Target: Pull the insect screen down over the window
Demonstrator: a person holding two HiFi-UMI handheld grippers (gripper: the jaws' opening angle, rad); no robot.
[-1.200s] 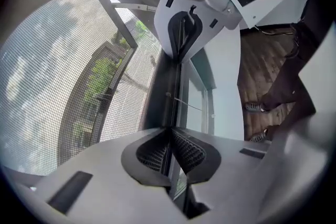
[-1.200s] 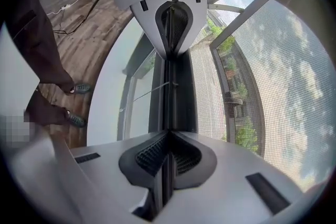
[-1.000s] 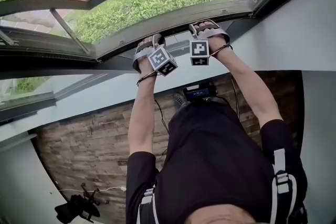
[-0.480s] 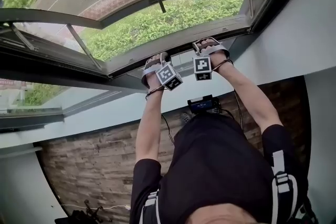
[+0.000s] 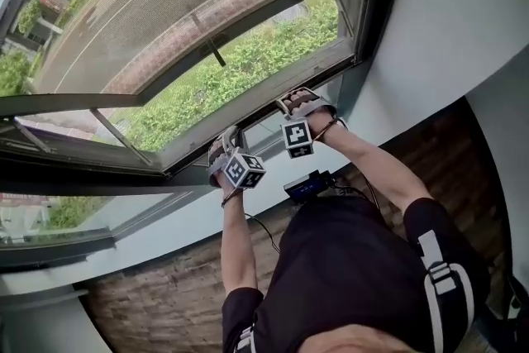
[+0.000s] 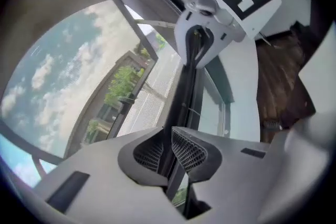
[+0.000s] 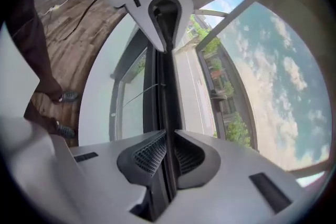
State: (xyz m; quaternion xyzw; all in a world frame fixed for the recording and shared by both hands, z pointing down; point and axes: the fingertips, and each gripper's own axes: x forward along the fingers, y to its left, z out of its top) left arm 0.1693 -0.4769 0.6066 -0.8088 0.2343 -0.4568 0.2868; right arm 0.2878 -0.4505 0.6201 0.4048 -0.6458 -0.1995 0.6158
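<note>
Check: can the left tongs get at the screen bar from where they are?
Probably yes: the screen bar already runs between the left tongs, whose jaws have just been opening and look slightly off it. Nothing else stands in the way.

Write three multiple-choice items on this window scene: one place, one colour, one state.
1. Between the jaws of the left gripper and the right gripper runs: A the bar B a cable C nothing
2. The shirt is: A white B black C red
3. The sash is: A shut B swung outward C removed
Key: 1 A, both gripper views show the bar between jaws that have just been opening; 2 B, the head view shows it black; 3 B, it stands tilted outward.
</note>
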